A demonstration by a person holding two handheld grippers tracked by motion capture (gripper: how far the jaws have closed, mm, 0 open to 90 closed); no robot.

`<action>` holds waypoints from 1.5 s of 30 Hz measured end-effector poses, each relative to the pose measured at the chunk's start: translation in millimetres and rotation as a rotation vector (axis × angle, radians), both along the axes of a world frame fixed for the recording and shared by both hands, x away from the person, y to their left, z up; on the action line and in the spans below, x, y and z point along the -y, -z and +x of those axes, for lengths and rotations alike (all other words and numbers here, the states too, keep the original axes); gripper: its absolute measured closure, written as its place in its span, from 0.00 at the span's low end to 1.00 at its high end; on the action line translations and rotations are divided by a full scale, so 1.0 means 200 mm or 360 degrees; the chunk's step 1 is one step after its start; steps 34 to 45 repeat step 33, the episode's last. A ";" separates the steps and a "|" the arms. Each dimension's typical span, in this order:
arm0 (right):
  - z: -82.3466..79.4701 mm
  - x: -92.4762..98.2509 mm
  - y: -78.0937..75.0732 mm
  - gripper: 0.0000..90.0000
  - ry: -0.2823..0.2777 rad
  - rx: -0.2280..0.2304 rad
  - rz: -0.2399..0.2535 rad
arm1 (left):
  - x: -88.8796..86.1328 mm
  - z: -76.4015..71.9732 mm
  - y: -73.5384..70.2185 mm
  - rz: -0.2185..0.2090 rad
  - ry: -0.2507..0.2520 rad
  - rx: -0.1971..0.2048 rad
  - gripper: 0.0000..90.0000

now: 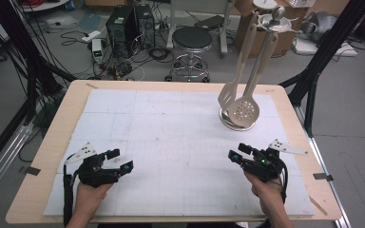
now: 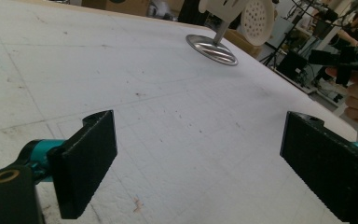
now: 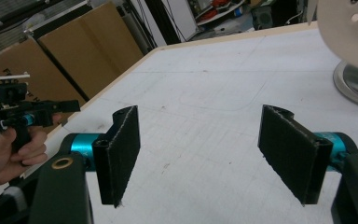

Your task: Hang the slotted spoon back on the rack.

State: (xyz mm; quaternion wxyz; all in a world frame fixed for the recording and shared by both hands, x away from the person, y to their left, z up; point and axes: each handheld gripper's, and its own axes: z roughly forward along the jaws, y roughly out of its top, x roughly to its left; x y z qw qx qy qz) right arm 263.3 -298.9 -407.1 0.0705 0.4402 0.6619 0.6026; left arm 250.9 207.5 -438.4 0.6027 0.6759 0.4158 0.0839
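Slotted spatula [image 1: 228,94], perforated skimmer [image 1: 244,111] hang on utensil stand [image 1: 237,124]. Left hand-held gripper [image 1: 122,159], right hand-held gripper [image 1: 238,151]: jaws wide, empty.

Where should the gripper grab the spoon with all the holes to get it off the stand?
Probably the long handle of the holey spoon, about midway up, coming from the near right side with the right gripper, whose fingers are open. The handle is thin and straight and hangs free from the stand; the bowl is wide, and a spatula hangs close on its left.

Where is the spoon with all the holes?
In the high view, the slotted spoon hangs from the metal rack at the table's far right, beside the slotted spatula.
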 end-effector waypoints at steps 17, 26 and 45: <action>-0.03 -0.07 0.08 0.30 -0.0023 0.0005 -0.0061 | 0.05 -0.03 0.05 0.0053 0.0029 -0.0001 0.13; -0.01 -0.13 0.13 0.29 -0.0056 -0.0039 -0.0139 | 0.04 -0.05 0.04 0.0026 0.0050 0.0019 0.13; -0.02 -0.11 0.13 0.23 -0.0017 -0.0028 -0.0125 | 0.04 -0.04 0.04 0.0013 0.0054 0.0022 0.13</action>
